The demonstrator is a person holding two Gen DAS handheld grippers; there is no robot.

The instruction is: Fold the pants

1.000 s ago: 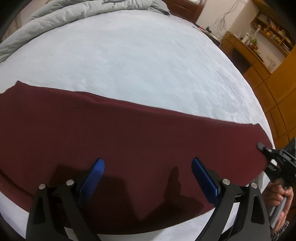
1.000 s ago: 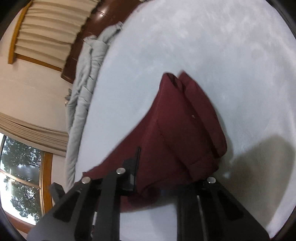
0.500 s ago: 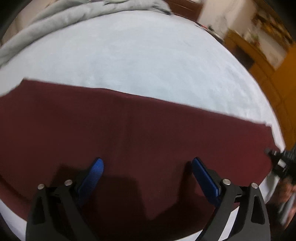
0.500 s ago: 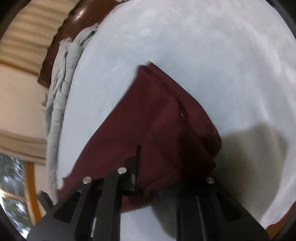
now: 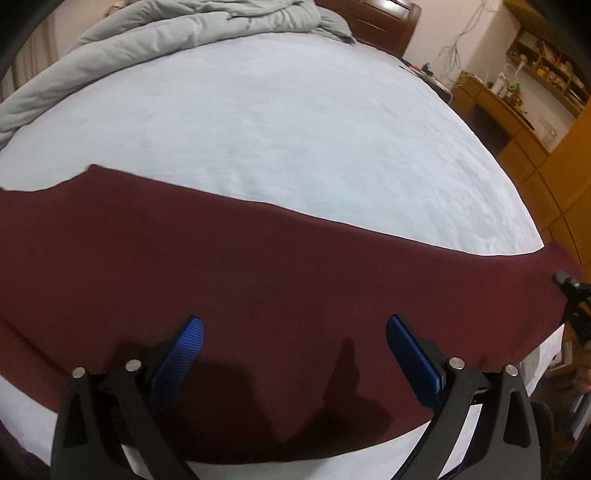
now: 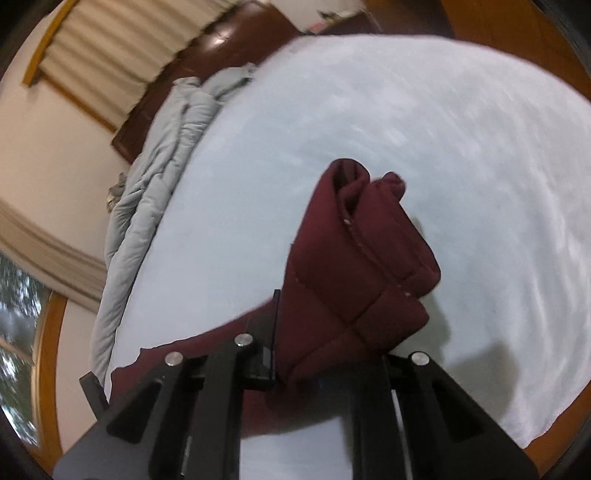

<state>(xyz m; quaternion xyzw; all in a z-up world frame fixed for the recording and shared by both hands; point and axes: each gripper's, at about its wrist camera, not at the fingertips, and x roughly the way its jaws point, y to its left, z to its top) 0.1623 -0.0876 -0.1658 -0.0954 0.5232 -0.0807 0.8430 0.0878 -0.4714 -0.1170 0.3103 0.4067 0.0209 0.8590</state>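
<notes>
Dark red pants (image 5: 258, 280) lie stretched across the near part of a pale blue bed (image 5: 295, 129). My left gripper (image 5: 293, 332) is open, its blue pads hovering over the middle of the cloth. My right gripper (image 6: 314, 369) is shut on the pants' waistband end (image 6: 362, 258), which is bunched and lifted above the sheet. The right gripper also shows at the right edge of the left wrist view (image 5: 572, 295), holding that end of the pants.
A grey duvet (image 5: 166, 40) is heaped along the bed's far side by a dark wooden headboard (image 5: 380, 22). Wooden shelves and cabinets (image 5: 524, 103) stand beyond the bed's right edge. A window and curtains (image 6: 22, 314) show in the right wrist view.
My right gripper has lifted and turned with the waistband end, which now bunches higher. The left gripper has pulled back slightly and stays open over the cloth.
</notes>
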